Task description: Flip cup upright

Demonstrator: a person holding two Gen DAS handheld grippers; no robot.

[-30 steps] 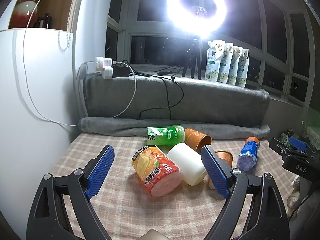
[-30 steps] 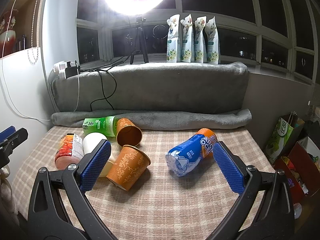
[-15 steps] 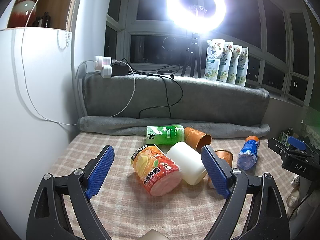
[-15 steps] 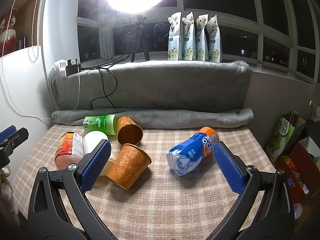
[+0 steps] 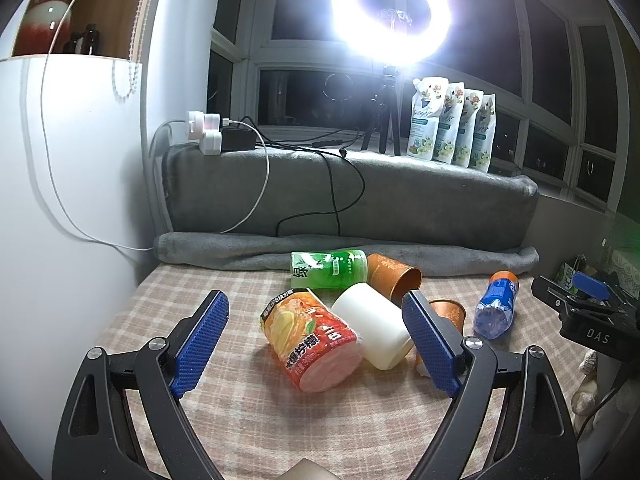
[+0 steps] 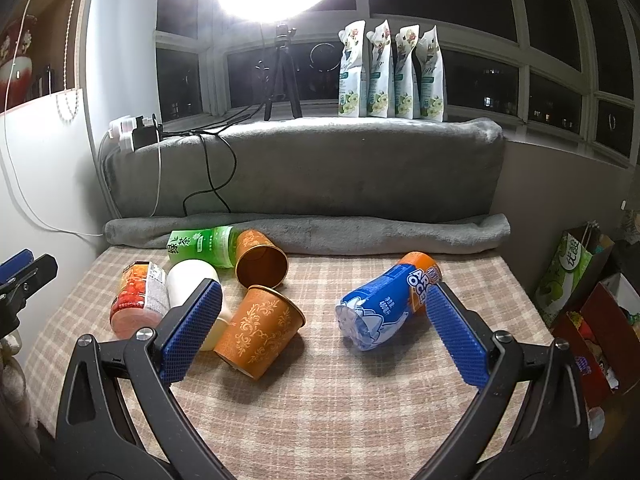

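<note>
Bench (image 6: 340, 420) under checked cloth carries the same clutter as a second ago; nothing has shifted. Left gripper (image 5: 316, 346) and right gripper (image 6: 324, 336) both hover with ribbed blue jaws wide apart, holding nothing. Blue bottle (image 6: 384, 304) lies toward the right edge. Orange patterned cup (image 6: 260, 330) lies on its side mid-bench, just beside a white cup (image 5: 370, 324).

I see a checked tablecloth (image 6: 320, 420) carrying the clutter. Around the near orange cup (image 6: 260, 330), lying tipped, lie a second orange cup (image 6: 260, 264) behind, a white cup (image 6: 192, 280) left, a blue bottle (image 6: 384, 308) right.
</note>
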